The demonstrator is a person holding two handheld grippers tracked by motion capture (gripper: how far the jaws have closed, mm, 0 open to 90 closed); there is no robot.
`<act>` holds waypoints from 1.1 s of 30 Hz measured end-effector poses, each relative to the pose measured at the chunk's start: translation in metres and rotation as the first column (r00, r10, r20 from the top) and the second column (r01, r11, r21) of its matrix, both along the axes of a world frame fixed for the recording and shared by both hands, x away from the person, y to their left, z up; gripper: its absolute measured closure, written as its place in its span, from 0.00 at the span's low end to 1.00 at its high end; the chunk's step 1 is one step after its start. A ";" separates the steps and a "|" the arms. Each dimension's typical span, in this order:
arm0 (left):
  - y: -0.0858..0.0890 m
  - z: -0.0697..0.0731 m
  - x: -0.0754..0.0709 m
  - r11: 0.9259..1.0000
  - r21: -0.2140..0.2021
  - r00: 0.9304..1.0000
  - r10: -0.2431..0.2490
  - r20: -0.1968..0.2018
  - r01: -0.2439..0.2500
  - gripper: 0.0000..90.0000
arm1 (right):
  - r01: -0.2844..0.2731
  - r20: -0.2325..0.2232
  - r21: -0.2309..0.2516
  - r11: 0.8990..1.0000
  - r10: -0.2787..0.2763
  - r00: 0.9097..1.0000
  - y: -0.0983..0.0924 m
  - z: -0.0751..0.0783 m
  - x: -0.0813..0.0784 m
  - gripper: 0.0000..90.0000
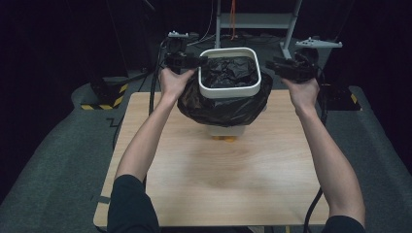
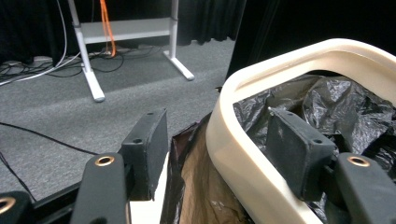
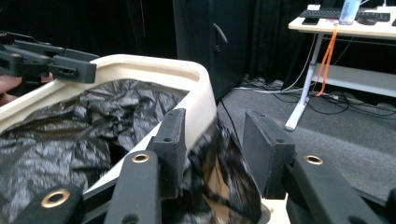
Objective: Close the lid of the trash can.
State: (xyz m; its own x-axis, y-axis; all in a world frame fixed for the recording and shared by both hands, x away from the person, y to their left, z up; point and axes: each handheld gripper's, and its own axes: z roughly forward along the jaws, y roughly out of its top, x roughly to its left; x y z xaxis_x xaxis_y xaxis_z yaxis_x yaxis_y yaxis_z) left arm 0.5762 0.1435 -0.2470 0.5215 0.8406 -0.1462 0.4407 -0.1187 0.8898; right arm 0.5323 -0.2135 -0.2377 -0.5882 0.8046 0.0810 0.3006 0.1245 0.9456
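Note:
A white bin [image 1: 228, 90] stands at the far middle of the wooden table [image 1: 233, 174]. A black bag [image 1: 223, 110] lines it and hangs folded down over its outside. My left gripper [image 1: 197, 60] straddles the bin's left rim [image 2: 243, 158]: one pad lies inside against the bag [image 2: 345, 102], the other stands off outside, so it is open. My right gripper [image 1: 274, 65] is at the bin's right side, open, with a blurred flap of bag [image 3: 224, 172] loose between its jaws beside the rim [image 3: 140, 65]. The left gripper [image 3: 46, 60] shows across the bin.
Something small and orange [image 1: 224, 139] lies at the foot of the bin. A white desk frame [image 1: 257, 22] and cables stand on the grey carpet behind the table. Yellow-and-black striped bases [image 1: 104, 99] sit off the far left and right corners.

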 end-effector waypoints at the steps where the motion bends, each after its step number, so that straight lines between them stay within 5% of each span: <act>1: 0.000 0.000 0.000 1.000 -0.001 1.000 0.002 0.000 -0.002 0.43 | -0.001 0.003 -0.007 1.000 0.001 1.000 0.003 0.002 0.002 0.66; 12: -0.004 0.000 0.000 1.000 0.007 1.000 0.007 0.004 -0.007 0.52 | -0.002 -0.005 -0.054 0.999 0.002 1.000 0.034 0.016 0.023 0.65; 24: -0.009 0.004 0.000 0.999 0.035 1.000 -0.004 0.010 0.004 0.67 | 0.031 -0.040 -0.147 0.989 -0.037 0.999 0.052 0.012 0.042 0.66; 33: -0.018 0.004 -0.001 0.997 0.078 0.999 0.001 0.037 -0.004 0.74 | 0.023 -0.069 -0.135 0.991 -0.033 0.997 0.050 0.007 0.046 0.73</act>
